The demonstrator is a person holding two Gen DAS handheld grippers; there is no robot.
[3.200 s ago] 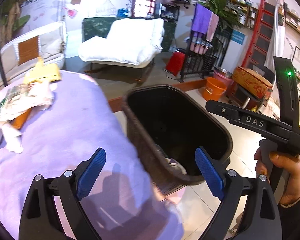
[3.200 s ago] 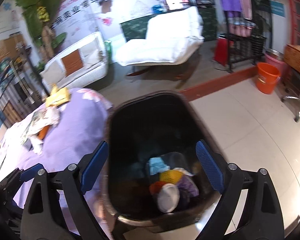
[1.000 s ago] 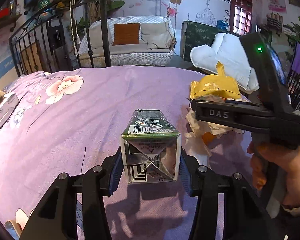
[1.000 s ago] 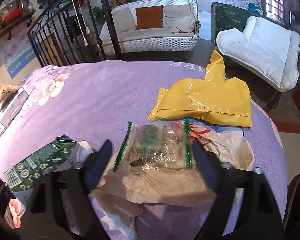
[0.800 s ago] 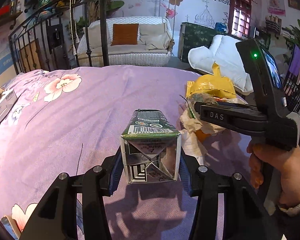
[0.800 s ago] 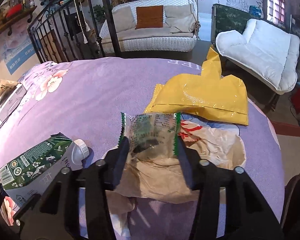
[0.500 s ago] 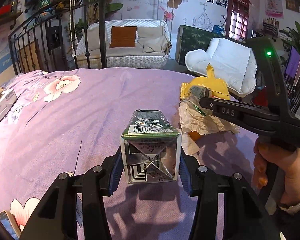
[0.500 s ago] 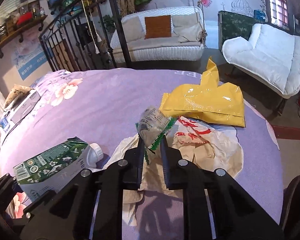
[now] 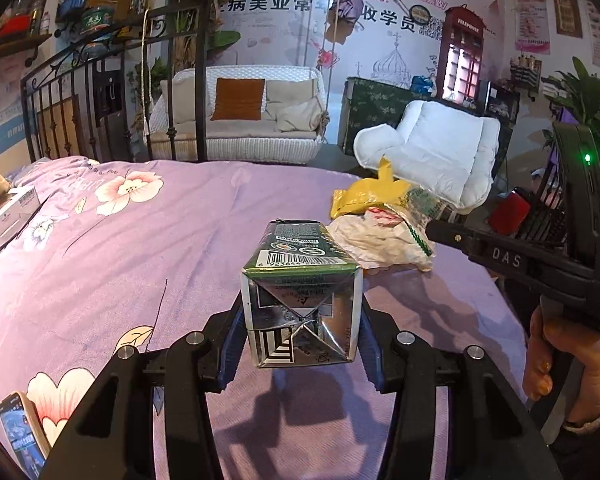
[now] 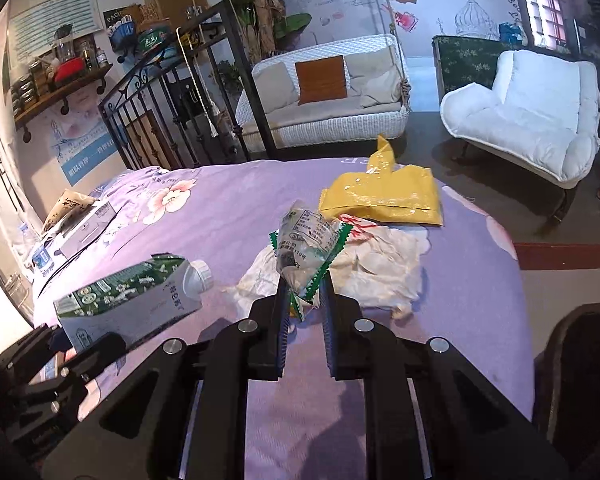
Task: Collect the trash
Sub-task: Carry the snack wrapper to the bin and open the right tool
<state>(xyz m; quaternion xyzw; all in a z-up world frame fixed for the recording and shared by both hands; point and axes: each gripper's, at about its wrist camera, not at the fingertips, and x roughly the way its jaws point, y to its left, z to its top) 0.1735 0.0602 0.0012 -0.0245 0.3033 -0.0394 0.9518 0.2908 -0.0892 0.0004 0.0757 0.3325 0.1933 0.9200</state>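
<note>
A: Over the purple bed (image 9: pixel 148 240) — what does each gripper have?

B: The left gripper (image 9: pixel 302 344) is clamped on a green carton (image 9: pixel 300 304), base toward the camera, lifted clear of the cover. The right gripper (image 10: pixel 305 300) pinches a clear wrapper (image 10: pixel 304 248) with green zigzag edges, fingers nearly together.

A: And the remaining trash?

B: Crumpled white paper (image 10: pixel 376 268) lies just beyond the wrapper — a yellow bag (image 10: pixel 384 196) touches its far edge.

left gripper (image 9: pixel 302 344) is clamped around a carton, angled downward. right gripper (image 10: pixel 305 304) is pinched nearly closed on a wrapper, gripped by a hand (image 9: pixel 568 364).
</note>
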